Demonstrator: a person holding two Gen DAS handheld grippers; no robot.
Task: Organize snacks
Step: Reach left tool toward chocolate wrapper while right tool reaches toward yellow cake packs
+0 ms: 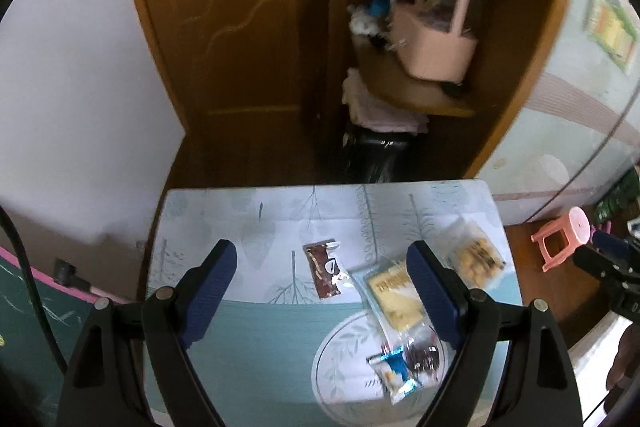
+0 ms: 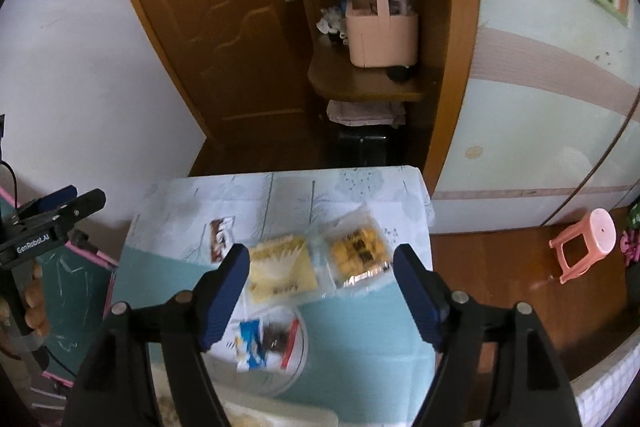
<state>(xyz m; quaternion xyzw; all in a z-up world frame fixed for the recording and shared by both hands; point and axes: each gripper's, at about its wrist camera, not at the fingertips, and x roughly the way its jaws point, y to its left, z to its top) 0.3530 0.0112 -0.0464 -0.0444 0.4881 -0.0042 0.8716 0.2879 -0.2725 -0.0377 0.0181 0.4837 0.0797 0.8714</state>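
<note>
Snack packets lie on a small table under a leaf-print cloth (image 1: 248, 227). A brown packet (image 1: 324, 273) lies mid-table, with a flat yellow pack (image 1: 394, 295) and a clear bag of yellow snacks (image 1: 476, 259) to its right. A white plate (image 1: 332, 347) near the front holds a blue-white packet (image 1: 394, 375) and a dark snack (image 1: 424, 355). My left gripper (image 1: 322, 249) hovers open above the brown packet, holding nothing. My right gripper (image 2: 322, 251) hangs open and unladen above the yellow pack (image 2: 280, 269) and the snack bag (image 2: 360, 251). The plate (image 2: 302, 355) lies below it.
Behind the table stand a wooden door (image 1: 224, 27) and a corner shelf with a pink handled basket (image 1: 436, 47). A pink stool (image 1: 560, 239) stands on the floor to the right. A green chalkboard (image 1: 24, 307) leans at the left. A hand holds the left gripper (image 2: 68, 203).
</note>
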